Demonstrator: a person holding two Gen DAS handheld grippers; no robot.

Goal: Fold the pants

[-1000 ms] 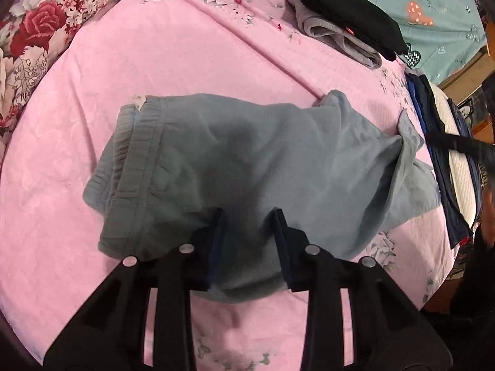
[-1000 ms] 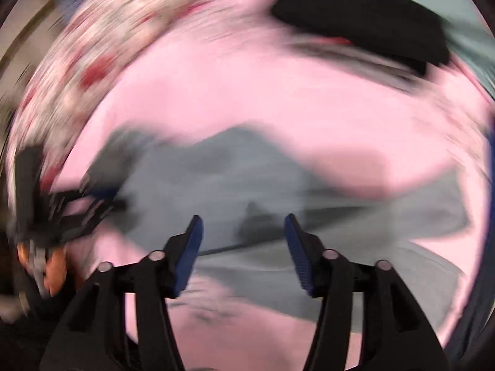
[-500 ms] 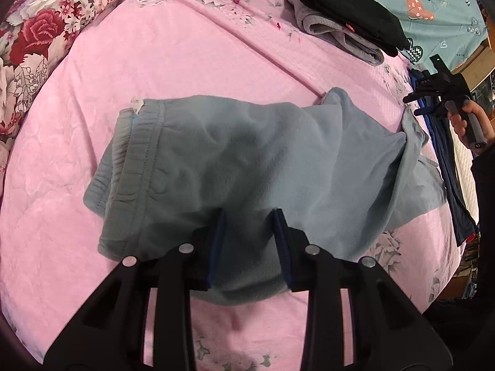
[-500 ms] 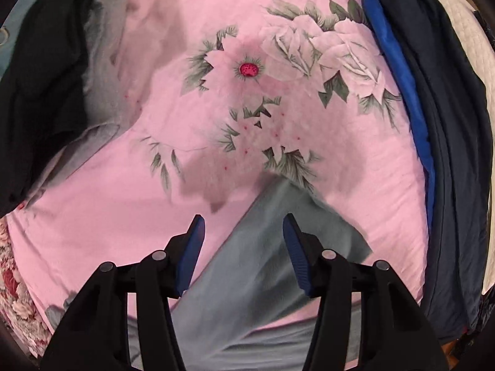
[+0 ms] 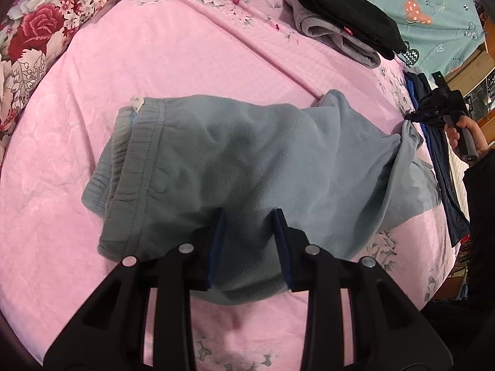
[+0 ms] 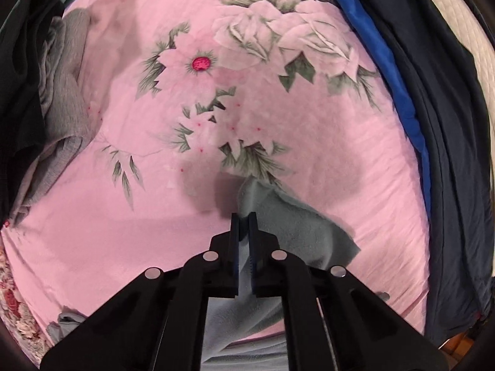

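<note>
Pinching the pants' leg end, the right gripper is clamped on fleece; the pants' length runs back behind its fingers to the waistband. The left gripper gapes over the near edge, gripping nothing.

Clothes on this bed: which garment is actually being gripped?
The blue-grey fleece pants; the right hand-held gripper pinches their leg end. The black and grey pile lies untouched.
</note>
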